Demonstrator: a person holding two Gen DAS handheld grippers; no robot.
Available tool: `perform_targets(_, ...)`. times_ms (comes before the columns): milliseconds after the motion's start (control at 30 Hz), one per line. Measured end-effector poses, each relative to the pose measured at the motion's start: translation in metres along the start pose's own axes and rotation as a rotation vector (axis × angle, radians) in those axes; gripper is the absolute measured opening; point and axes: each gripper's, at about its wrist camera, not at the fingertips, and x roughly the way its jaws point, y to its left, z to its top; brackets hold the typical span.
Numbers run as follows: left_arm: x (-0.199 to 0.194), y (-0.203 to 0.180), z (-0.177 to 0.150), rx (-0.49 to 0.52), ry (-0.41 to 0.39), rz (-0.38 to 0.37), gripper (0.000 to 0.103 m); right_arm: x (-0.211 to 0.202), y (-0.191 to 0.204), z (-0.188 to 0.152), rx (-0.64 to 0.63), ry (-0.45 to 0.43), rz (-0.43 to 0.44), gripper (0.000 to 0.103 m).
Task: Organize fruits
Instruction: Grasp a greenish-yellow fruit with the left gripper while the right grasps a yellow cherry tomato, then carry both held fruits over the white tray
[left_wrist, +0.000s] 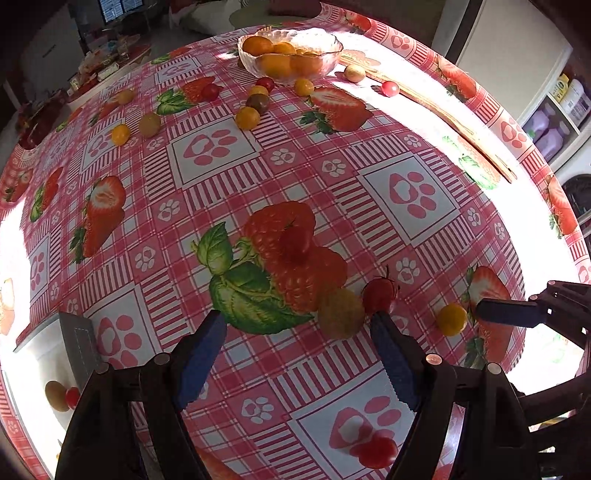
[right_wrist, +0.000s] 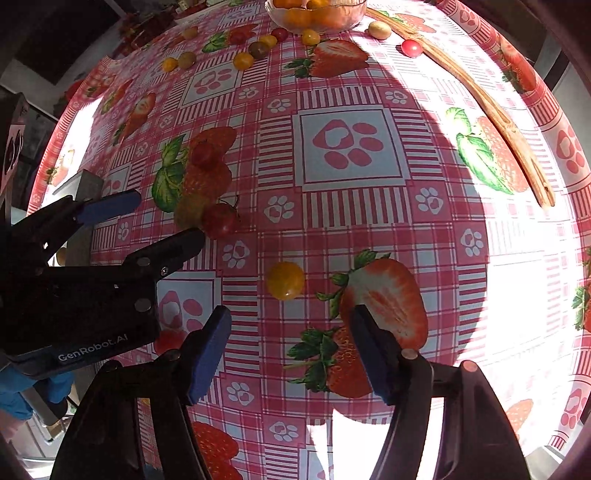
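Small tomatoes lie scattered on a pink checked tablecloth. My left gripper (left_wrist: 297, 321) is open and empty; a pale yellow tomato (left_wrist: 341, 313) and a red tomato with a stem (left_wrist: 379, 293) lie just beyond its right finger, another red tomato (left_wrist: 295, 243) farther ahead. My right gripper (right_wrist: 290, 317) is open and empty, with a yellow tomato (right_wrist: 285, 280) just ahead between its fingertips; that tomato also shows in the left wrist view (left_wrist: 451, 319). A glass bowl (left_wrist: 328, 46) of orange and yellow tomatoes stands at the far side. The left gripper (right_wrist: 162, 218) shows in the right wrist view.
Several loose tomatoes (left_wrist: 247, 117) lie near the bowl, one red (left_wrist: 390, 88) by wooden tongs (left_wrist: 443, 114) along the right edge. A red tomato (left_wrist: 377, 452) lies near the left gripper's base. A grey box (left_wrist: 79, 341) and two tomatoes (left_wrist: 59, 395) sit at the left edge.
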Motion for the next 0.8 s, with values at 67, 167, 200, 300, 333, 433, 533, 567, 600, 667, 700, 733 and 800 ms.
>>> perform_targets(67, 0.002, 0.001, 0.004, -0.007, -0.007, 0.000, 0.081, 0.000, 0.001, 0.002, -0.017, -0.011, 0.008, 0.065)
perform_targets(167, 0.007, 0.003, 0.008, -0.018, 0.003, -0.001, 0.068, 0.000, 0.004, 0.006, -0.040, -0.023, 0.012, 0.060)
perform_targets(200, 0.010, 0.002, 0.009, -0.018, 0.012, 0.007, 0.067, 0.001, 0.005, 0.007, -0.047, -0.028, 0.014, 0.058)
perform_targets(300, 0.010, -0.003, 0.009, 0.003, 0.011, 0.027, 0.067, 0.002, 0.008, 0.011, -0.066, -0.038, 0.004, 0.051)
perform_targets(333, 0.009, -0.004, 0.009, 0.006, 0.010, 0.033, 0.067, 0.002, 0.009, 0.012, -0.069, -0.040, 0.002, 0.049)
perform_targets(433, 0.007, -0.004, 0.009, -0.003, 0.005, 0.035, 0.059, 0.003, 0.009, 0.015, -0.065, -0.040, 0.010, 0.038)
perform_targets(533, 0.003, -0.005, 0.009, -0.001, 0.001, 0.030, 0.029, 0.005, 0.007, 0.018, -0.050, -0.034, 0.012, 0.026)
perform_targets(567, 0.003, -0.004, 0.010, -0.005, 0.005, 0.029, 0.029, 0.005, 0.005, 0.019, -0.037, -0.030, 0.021, 0.022)
perform_targets(600, 0.002, -0.003, 0.009, -0.012, 0.006, 0.024, 0.029, 0.005, 0.003, 0.019, -0.025, -0.028, 0.030, 0.022)
perform_targets(667, 0.001, 0.000, 0.008, -0.037, 0.011, 0.010, 0.029, 0.005, -0.001, 0.019, -0.004, -0.024, 0.040, 0.022)
perform_targets(700, 0.000, 0.002, 0.007, -0.052, 0.015, 0.002, 0.029, 0.004, -0.002, 0.018, 0.005, -0.022, 0.048, 0.022)
perform_targets(733, -0.001, 0.005, 0.006, -0.068, 0.017, -0.004, 0.029, 0.003, -0.004, 0.018, 0.017, -0.020, 0.058, 0.022)
perform_targets(800, -0.005, 0.010, 0.003, -0.102, 0.018, -0.015, 0.029, 0.002, -0.008, 0.016, 0.039, -0.020, 0.070, 0.022)
